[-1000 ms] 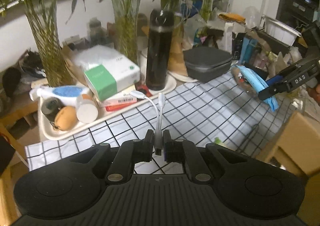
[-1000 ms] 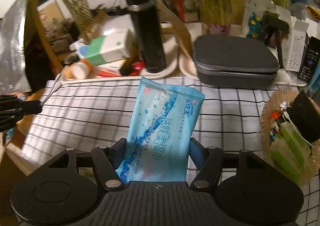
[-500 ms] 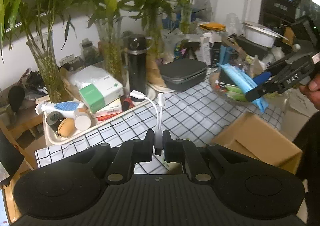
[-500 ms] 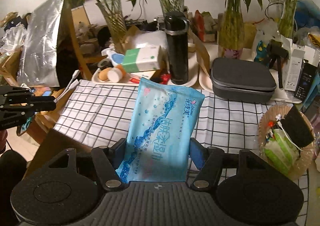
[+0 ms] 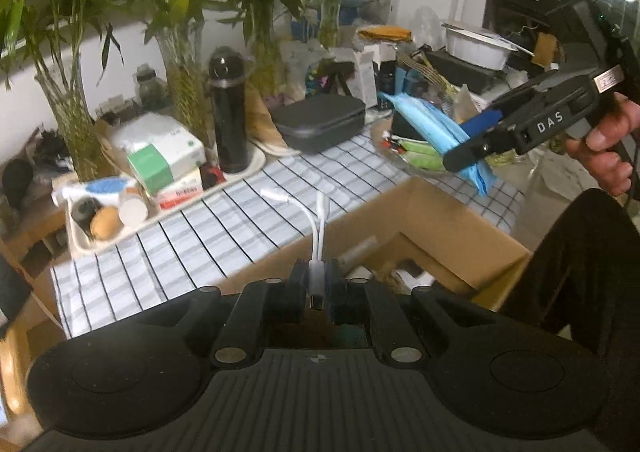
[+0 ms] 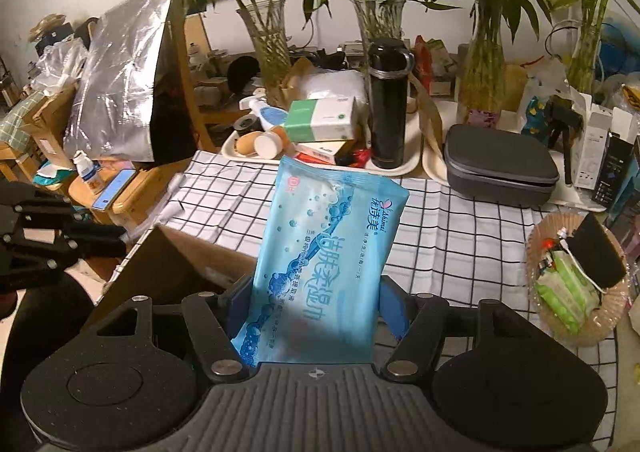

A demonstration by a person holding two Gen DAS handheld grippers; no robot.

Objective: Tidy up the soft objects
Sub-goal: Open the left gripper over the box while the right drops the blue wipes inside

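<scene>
While both jaws are clamping loads, nothing looks deposited yet: right gripper (image 6: 316, 304) is pinching the blue plastic wet-wipe pack (image 6: 320, 272) across its lower half, pack standing upright between the fingers; left gripper (image 5: 316, 284) is squeezing a white Y-shaped cable adapter (image 5: 318, 228) by its plug. Both are hanging over the open brown cardboard box (image 5: 432, 212) beside the checked tablecloth (image 5: 224, 220); green packs in the woven basket (image 6: 540, 244) are waiting.

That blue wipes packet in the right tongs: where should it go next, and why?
Probably down and leftward over the open cardboard box, then let go. The right tongs grip the blue wipes packet above the checked tablecloth, beside the box; the left tongs already hold a white cable adapter over it.
</scene>
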